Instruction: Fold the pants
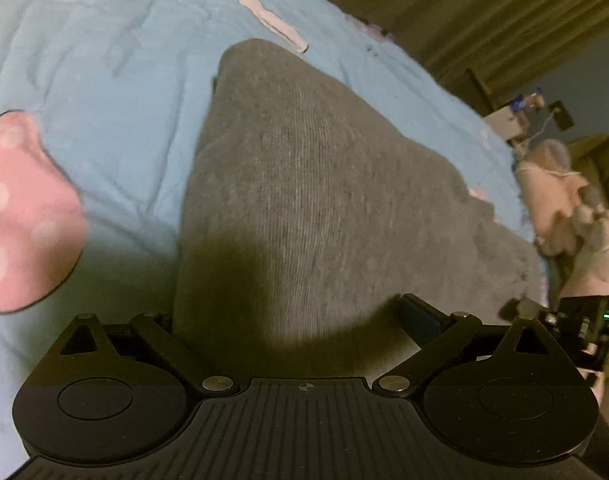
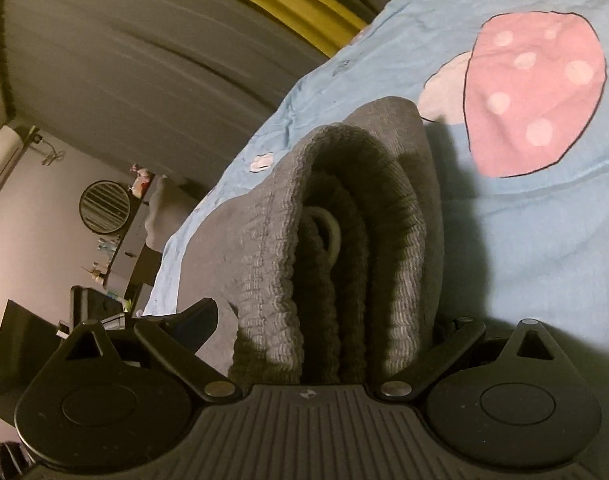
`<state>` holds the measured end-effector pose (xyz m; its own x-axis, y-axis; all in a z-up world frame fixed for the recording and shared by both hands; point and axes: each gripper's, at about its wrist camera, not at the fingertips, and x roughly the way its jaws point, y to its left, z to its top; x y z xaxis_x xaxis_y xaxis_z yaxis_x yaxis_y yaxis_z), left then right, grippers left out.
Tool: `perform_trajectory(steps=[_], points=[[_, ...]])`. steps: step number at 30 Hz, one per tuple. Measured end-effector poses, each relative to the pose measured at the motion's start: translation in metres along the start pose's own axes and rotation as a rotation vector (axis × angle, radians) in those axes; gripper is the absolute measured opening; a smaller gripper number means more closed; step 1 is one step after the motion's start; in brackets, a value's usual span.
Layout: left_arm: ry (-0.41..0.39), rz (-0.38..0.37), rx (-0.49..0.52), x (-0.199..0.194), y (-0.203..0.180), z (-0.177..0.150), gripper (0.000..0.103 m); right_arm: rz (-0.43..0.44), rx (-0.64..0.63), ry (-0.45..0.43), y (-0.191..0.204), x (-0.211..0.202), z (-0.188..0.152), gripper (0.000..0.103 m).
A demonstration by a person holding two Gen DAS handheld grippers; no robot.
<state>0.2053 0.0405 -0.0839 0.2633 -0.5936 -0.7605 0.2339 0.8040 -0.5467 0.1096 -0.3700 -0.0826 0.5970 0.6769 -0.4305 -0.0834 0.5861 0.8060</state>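
Grey ribbed pants [image 1: 304,184] lie folded on a light blue bedsheet [image 1: 116,80]. In the left wrist view the fabric runs between the wide-spread fingers of my left gripper [image 1: 288,320]; only the right finger [image 1: 420,316] shows, the left one is hidden by cloth. In the right wrist view the bunched elastic waistband [image 2: 336,248] with a white drawstring loop [image 2: 330,232] fills the space between the spread fingers of my right gripper [image 2: 324,320]. Its left finger [image 2: 196,320] shows beside the cloth; the right one is hidden. Whether either gripper pinches the cloth is unclear.
A pink spotted mushroom print [image 2: 532,96] is on the sheet right of the pants, and shows at the left [image 1: 20,216]. A white strip [image 1: 274,24] lies beyond the pants. The person's gloved hand and other gripper [image 1: 584,248] are at the right. Curtains, a desk and a round mirror [image 2: 104,207] stand beyond the bed.
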Motion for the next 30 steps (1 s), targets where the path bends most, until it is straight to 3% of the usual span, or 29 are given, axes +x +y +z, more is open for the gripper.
perform_trajectory(steps=[5,16,23,30], points=[[0.022,0.052,0.012,0.011,-0.009,0.003,0.103,-0.025,-0.045,-0.002,0.003,0.002,-0.002,0.099],[-0.012,0.055,0.032,0.007,-0.009,-0.003,0.103,-0.034,0.010,0.010,-0.003,-0.003,0.002,0.099],[-0.028,0.105,0.049,0.008,-0.018,-0.007,0.103,-0.035,0.048,-0.010,-0.005,-0.004,0.002,0.099],[-0.054,0.125,0.078,0.007,-0.020,-0.011,0.103,-0.055,0.062,-0.083,-0.004,-0.006,-0.006,0.099]])
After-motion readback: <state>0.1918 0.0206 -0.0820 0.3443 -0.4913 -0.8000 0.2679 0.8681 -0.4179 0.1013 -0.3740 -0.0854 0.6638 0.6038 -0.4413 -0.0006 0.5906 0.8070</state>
